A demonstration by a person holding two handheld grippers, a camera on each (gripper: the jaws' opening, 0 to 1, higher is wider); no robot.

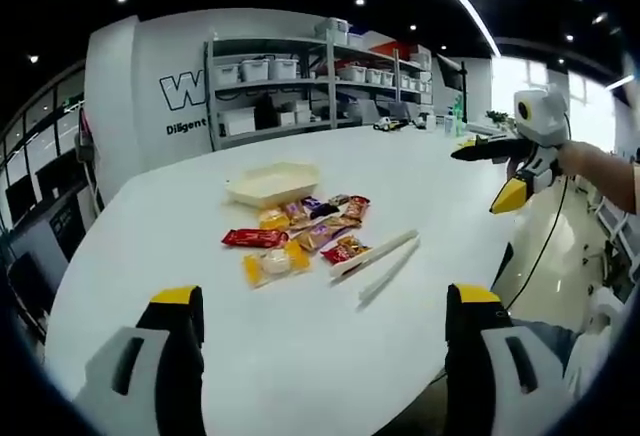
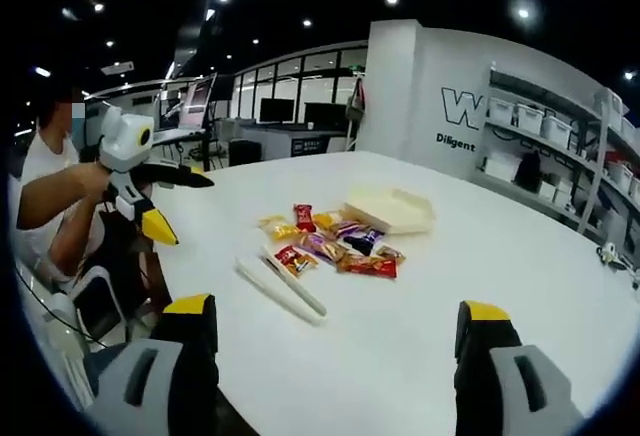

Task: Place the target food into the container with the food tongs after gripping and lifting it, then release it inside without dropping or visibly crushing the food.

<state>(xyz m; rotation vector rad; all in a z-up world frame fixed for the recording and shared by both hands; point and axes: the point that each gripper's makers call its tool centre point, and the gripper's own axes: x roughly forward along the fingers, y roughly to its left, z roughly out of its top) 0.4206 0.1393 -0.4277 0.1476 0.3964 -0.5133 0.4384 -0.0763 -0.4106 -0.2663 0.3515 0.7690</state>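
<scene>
Several wrapped snacks (image 1: pixel 300 234) lie in a loose heap on the white table (image 1: pixel 200 296), also the heap (image 2: pixel 335 244) in the right gripper view. White food tongs (image 1: pixel 375 261) lie just beside them, the tongs (image 2: pixel 280 286) lying flat on the table. A shallow cream container (image 1: pixel 272 184) sits behind the snacks, the container (image 2: pixel 390 210) holding nothing I can see. My left gripper (image 1: pixel 325 316) is open above the near table edge. My right gripper (image 2: pixel 340 326) is open too, held off the table. Each gripper appears in the other's view: right gripper (image 1: pixel 520 161), left gripper (image 2: pixel 145 191).
Metal shelves (image 1: pixel 320 86) with white bins stand behind the table. A person's arm (image 1: pixel 600 171) holds the right gripper; a seated person (image 2: pixel 55 196) holds the left. Desks with monitors (image 2: pixel 290 116) line the far room.
</scene>
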